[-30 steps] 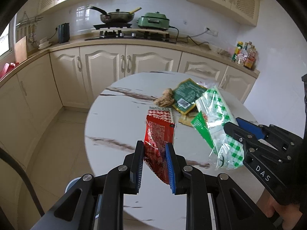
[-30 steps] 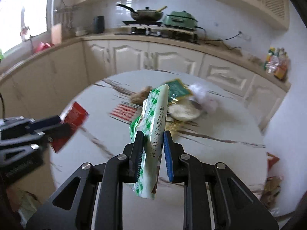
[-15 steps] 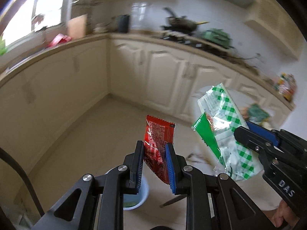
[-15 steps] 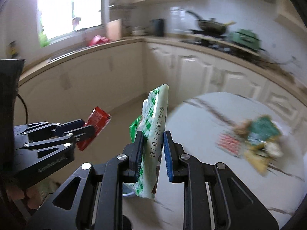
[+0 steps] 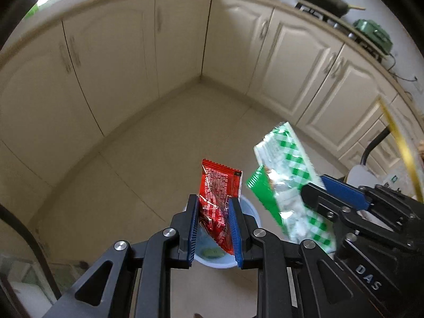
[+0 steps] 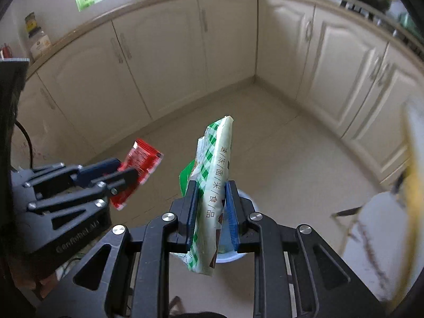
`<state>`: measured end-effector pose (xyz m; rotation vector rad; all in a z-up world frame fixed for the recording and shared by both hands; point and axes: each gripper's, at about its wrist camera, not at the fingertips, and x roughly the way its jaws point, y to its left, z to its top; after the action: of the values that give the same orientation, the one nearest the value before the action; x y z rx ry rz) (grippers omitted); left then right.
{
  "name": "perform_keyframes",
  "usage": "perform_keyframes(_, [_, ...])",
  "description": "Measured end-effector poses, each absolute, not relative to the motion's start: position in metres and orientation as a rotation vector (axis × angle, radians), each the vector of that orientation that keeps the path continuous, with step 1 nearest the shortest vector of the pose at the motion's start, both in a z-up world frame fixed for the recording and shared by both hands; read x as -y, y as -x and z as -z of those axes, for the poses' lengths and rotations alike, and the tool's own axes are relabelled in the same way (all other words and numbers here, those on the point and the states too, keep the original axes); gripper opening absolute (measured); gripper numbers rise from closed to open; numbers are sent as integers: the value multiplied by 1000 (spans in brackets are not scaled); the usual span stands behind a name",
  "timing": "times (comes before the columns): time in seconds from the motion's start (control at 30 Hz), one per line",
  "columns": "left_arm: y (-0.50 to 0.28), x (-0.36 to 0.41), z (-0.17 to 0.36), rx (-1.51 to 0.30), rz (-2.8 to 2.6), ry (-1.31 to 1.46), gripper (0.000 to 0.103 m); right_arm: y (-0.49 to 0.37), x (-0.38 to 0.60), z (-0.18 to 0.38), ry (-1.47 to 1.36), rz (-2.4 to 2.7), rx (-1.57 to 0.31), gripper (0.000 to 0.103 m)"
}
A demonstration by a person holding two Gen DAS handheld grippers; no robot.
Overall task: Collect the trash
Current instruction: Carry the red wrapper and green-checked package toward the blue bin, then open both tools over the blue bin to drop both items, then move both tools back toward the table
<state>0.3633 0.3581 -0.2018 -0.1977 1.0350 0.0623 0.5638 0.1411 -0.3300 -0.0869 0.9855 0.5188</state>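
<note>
My left gripper [image 5: 214,209] is shut on a red snack wrapper [image 5: 218,198], which stands upright between its blue pads. My right gripper [image 6: 208,196] is shut on a green-and-white checked food bag [image 6: 213,185]. In the left wrist view that bag [image 5: 286,185] hangs at the right in the right gripper [image 5: 322,190]. In the right wrist view the red wrapper [image 6: 137,169] shows at the left in the left gripper [image 6: 129,171]. A pale blue bin [image 5: 249,214] stands on the floor right under both grippers, its rim [image 6: 247,198] partly hidden by the fingers.
Cream cabinet doors [image 5: 111,61] wrap round the corner of the tiled floor [image 5: 164,145]. The marble table's edge [image 6: 376,228] shows at the right. A stove with a pan [image 5: 326,0] sits on the counter at the upper right.
Both grippers have swung away from the marble table towards the floor and tipped downward. The blue bin has come into view beneath them. Both keep hold of their wrappers.
</note>
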Motion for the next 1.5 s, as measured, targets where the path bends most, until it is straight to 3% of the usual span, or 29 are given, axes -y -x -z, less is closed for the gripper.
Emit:
perform_keyframes(0.27, [-420,-353,258,-1146,-29,208,19,-592,-140,387,35,-501,-1086,25])
perform_keyframes(0.53, [-473,-359,294,-1213,-8,213,22,-598,-111,360,39,-389,-1003,42])
perform_keyframes(0.63, [-479,-361,297,-1218,-11,211,41,-594,-103,342,23,-380,-966,48])
perform_keyframes(0.7, [-476,-354,292,-1202,-8,216,49,-593,-102,332,26,-382,-944,52])
perform_keyframes(0.87, [-461,-345,261,-1141,-20,212,50,-587,-104,307,14,-382,-909,54])
perform_keyframes(0.93, [-445,-341,237,-1087,-31,205,51,-582,-101,295,22,-370,-891,66])
perform_keyframes(1.07, [-417,-325,181,-937,-70,195,59,-561,-89,260,15,-356,-824,75])
perform_keyframes(1.13, [-404,-315,153,-868,-77,187,64,-545,-77,237,8,-342,-774,88])
perform_keyframes(1.2, [-390,-301,126,-794,-101,167,66,-528,-66,214,11,-327,-722,93])
perform_keyframes(1.3, [-366,-275,89,-682,-120,144,71,-499,-43,181,-8,-305,-643,96])
perform_keyframes(1.4, [-334,-245,62,-576,-113,136,82,-467,-13,152,-23,-268,-565,103])
perform_keyframes(1.5, [-308,-208,40,-515,-61,96,85,-439,18,128,-39,-225,-506,103])
